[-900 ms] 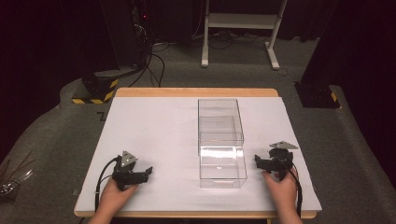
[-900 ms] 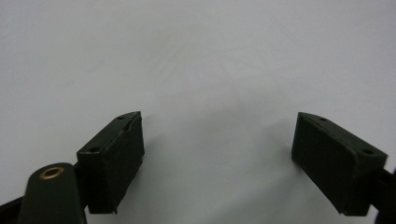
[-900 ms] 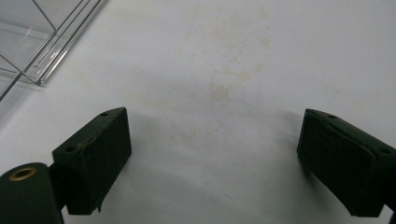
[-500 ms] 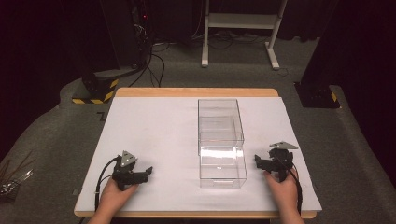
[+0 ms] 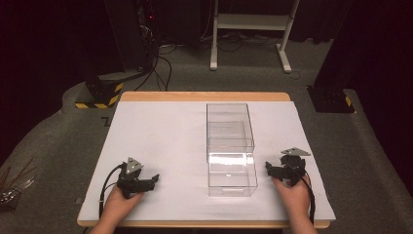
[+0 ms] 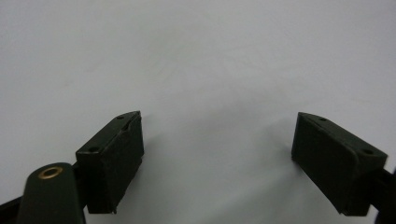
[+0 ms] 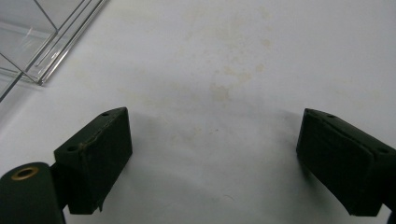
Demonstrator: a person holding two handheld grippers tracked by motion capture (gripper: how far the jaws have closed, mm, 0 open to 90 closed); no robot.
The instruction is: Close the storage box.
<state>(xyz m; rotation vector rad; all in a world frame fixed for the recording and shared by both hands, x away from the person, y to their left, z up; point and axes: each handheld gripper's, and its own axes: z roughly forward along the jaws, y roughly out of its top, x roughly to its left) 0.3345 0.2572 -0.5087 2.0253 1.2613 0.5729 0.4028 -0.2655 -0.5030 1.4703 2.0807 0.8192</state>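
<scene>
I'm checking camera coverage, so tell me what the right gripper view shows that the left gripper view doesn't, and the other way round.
Right gripper view alone: a corner of the clear plastic box at upper left, and faint brownish stains on the white table cover. Left gripper view alone: nothing extra, just a cleaner stretch of that cover beyond the left tool. Both share: two black jaws standing wide apart with nothing between them, the right tool likewise open, over the white surface.

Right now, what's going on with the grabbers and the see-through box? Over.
Left gripper open, empty, low over the white table sheet. Right gripper open, empty, beside the clear plastic box, not touching. Nothing between them and the box.
</scene>
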